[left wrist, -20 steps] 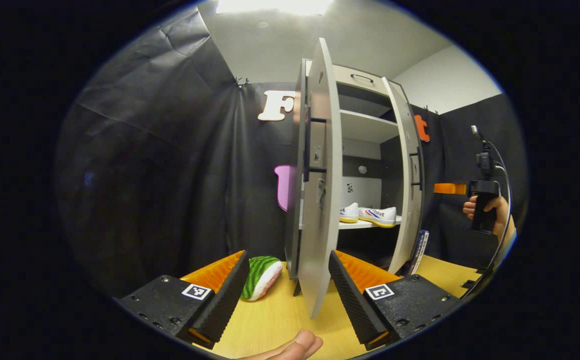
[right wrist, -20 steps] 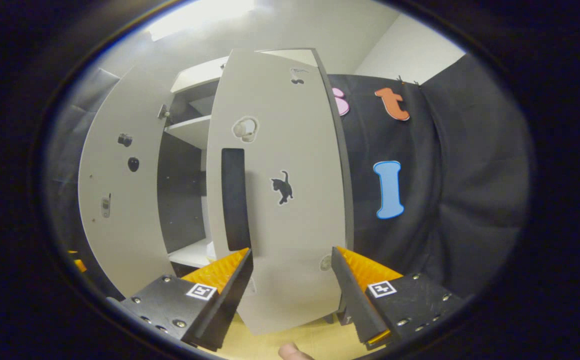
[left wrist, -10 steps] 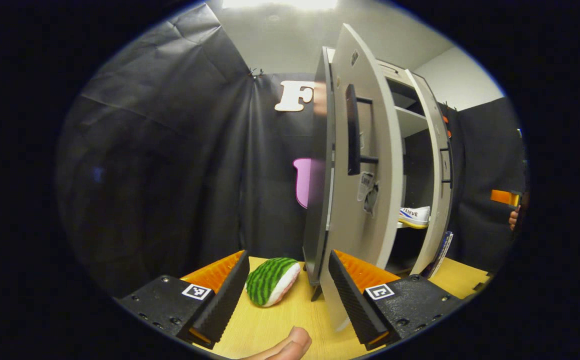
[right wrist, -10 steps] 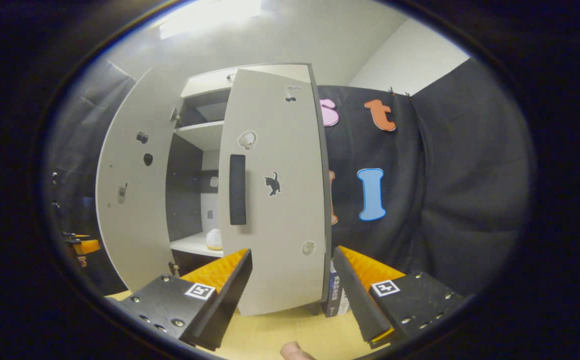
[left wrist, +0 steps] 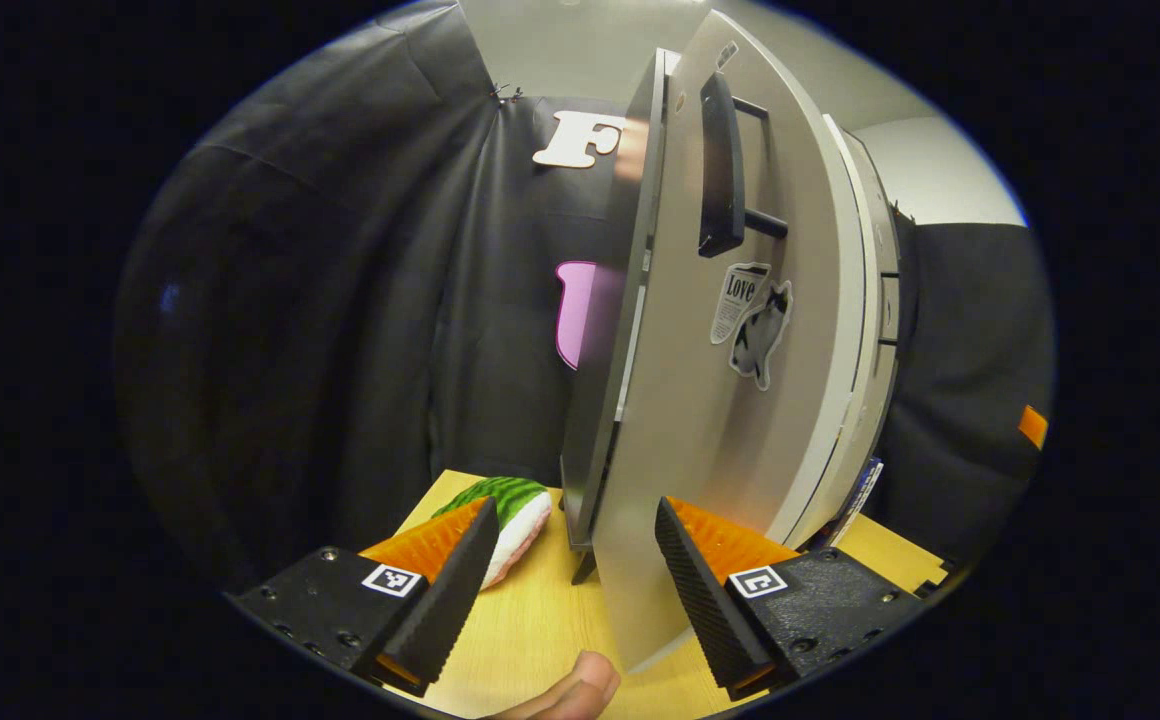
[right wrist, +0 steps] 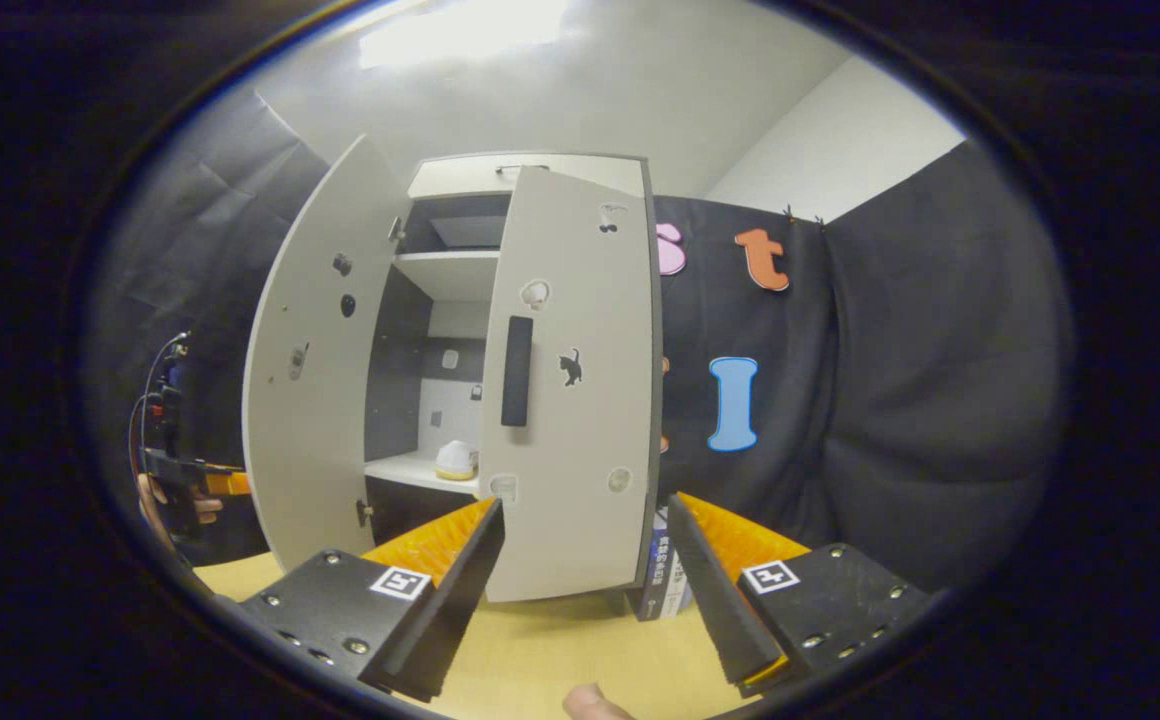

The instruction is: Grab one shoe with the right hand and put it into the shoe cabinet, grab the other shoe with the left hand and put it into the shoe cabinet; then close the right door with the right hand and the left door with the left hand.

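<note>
From my left gripper I look along the outer face of the left door, which stands right ahead and slightly right of my fingers, its lower corner reaching down between them. The fingers are spread wide with nothing clasped; whether the right one brushes the door I cannot tell. The door's dark handle sits high above, with a cat sticker under it.

The right gripper view gives what that one lacks: the shoe cabinet seen from the front, both doors ajar. Through the gap I can see one shoe on the lower shelf, ahead and a little left of my right gripper, whose fingers also gape, holding nothing. The right door stands just ahead between them, apart from both. The second shoe I cannot make out behind that door.

Left of my left fingers a green striped plush lies on the wooden table, partly covered by the left finger. A book-like item leans by the cabinet's foot. Far left in the right gripper view, a hand grips the other tool, dim and small.
</note>
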`<act>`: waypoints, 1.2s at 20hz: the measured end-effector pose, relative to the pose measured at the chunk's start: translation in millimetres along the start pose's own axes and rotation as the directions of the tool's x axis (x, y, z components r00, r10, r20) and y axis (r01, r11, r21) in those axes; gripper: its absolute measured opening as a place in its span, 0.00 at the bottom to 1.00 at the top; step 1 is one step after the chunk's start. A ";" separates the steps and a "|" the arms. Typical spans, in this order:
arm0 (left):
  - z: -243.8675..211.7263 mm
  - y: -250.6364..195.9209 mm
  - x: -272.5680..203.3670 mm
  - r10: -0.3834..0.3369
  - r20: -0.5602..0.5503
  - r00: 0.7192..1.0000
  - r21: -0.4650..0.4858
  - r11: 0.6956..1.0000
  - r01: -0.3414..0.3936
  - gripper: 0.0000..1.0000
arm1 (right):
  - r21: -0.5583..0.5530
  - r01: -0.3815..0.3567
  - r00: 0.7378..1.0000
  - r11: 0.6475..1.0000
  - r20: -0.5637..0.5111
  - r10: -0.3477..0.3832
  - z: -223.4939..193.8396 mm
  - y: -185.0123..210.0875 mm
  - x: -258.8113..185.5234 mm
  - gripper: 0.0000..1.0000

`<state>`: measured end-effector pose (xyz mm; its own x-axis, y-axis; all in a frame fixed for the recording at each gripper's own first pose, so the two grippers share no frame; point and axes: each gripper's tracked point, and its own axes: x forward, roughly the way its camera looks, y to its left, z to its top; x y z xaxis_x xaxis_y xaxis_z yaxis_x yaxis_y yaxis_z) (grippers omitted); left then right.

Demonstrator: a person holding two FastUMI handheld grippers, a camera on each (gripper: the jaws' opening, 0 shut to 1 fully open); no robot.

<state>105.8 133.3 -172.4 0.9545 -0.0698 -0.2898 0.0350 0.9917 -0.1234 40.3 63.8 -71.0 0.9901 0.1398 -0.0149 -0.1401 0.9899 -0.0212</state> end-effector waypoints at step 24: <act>-28.8 -203.6 88.9 -0.246 -0.071 0.967 0.023 0.968 0.249 0.96 | 0.031 0.010 1.000 0.999 0.000 -0.010 -21.5 -30.2 -13.9 0.98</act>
<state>175.0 -77.9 -200.4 0.8931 -0.3194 -0.3167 0.2781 0.9455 -0.1695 30.5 31.4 -91.6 0.9914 0.1303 -0.0151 -0.1302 0.9914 0.0100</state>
